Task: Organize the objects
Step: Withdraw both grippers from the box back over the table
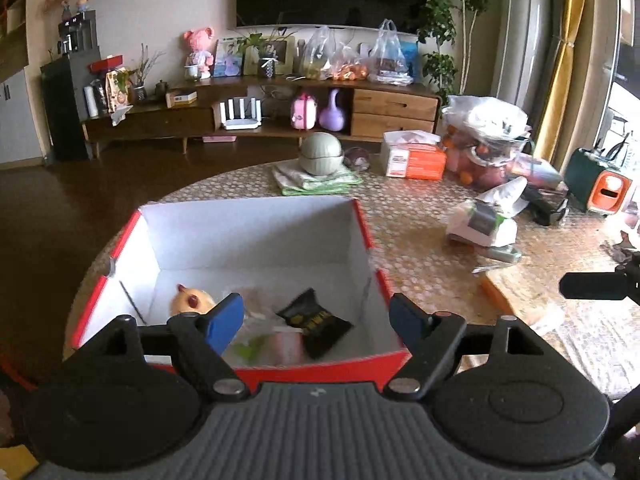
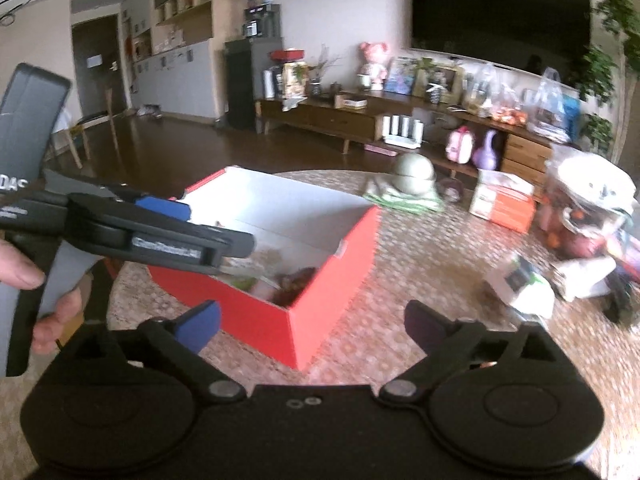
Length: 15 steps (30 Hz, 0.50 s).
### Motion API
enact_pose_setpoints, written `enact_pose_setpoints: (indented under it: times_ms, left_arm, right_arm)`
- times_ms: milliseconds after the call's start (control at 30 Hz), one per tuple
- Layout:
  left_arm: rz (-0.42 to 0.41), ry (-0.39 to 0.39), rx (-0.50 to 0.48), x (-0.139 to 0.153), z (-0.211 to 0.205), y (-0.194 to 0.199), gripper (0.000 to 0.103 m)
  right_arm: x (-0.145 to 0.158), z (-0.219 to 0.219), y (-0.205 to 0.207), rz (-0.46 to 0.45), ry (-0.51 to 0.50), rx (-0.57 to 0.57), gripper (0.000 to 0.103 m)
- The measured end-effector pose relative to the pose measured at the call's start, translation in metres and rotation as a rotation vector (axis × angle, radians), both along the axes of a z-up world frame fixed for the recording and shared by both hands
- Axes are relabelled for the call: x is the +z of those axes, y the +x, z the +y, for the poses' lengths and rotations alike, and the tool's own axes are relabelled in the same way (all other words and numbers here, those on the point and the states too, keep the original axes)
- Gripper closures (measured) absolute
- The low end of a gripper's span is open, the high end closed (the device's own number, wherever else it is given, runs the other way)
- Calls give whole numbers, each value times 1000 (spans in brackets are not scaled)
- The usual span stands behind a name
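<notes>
A red box (image 1: 360, 224) with a white inside stands at the round table's near left. In it lie a black snack packet (image 1: 316, 322), a yellow toy (image 1: 190, 300), a pink cup (image 1: 286, 346) and pale wrappers. My left gripper (image 1: 318, 322) hangs open over the box's near wall, nothing between its blue pads. In the right wrist view the red box (image 2: 260, 316) sits ahead, and the left gripper (image 2: 168, 206), held by a hand (image 2: 24, 272), reaches over it from the left. My right gripper (image 2: 314, 324) is open and empty, near the box's front corner.
On the table (image 1: 420, 248) beyond the box sit a green lidded pot (image 1: 322, 154) on folded cloth, an orange-and-white carton (image 1: 412, 158), bags of fruit (image 1: 484, 140), a white packet (image 1: 482, 224) and a green-orange device (image 1: 598, 184). A TV cabinet (image 1: 256, 108) stands behind.
</notes>
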<state>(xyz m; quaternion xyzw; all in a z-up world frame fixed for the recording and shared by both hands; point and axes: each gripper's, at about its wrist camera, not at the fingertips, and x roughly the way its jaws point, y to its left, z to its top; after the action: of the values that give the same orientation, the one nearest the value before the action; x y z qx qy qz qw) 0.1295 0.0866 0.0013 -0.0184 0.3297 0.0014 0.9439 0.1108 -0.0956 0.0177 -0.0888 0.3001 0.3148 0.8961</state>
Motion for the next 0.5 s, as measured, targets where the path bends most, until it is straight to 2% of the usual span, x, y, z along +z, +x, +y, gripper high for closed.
enact_pose_setpoints:
  times_ms: [100,333,400,500]
  left_arm:
    - [-9,-13,-11,-1,-13,-5,18]
    - [4,-18,-49,-8,-51,-4,16]
    - [13,-16,-60,-11,-63,-2,4]
    - [12,-10,-82,-15,-80,2,1]
  right_arm:
    - [-6,-22,-5,-20,-1,-42,1]
    - [-21,-72,-9,-28,-1,-129,1]
    - [-26,-86,-6,-22,2,-162,1]
    - [-33,-106,-2,-4,7,-205,1]
